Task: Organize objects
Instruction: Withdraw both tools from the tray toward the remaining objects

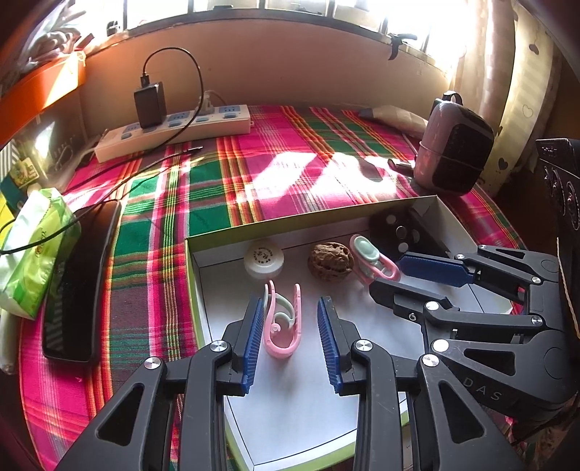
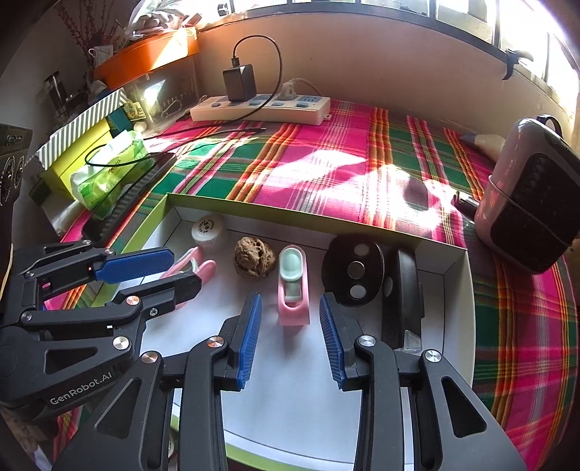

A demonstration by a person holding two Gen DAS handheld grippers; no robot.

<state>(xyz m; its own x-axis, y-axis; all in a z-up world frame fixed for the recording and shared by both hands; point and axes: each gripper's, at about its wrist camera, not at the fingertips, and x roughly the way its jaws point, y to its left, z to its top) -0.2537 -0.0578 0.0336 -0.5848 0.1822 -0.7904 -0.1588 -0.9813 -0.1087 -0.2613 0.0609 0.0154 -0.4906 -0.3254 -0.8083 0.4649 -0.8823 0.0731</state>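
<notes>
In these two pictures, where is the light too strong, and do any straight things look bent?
Left wrist view: the window is blown out white, with sun patches on the plaid cloth; the box far wall bows upward. Right wrist view: glare at the window, a sunlit streak on the cloth, and the power strip and wall curve from the fisheye lens.
</notes>
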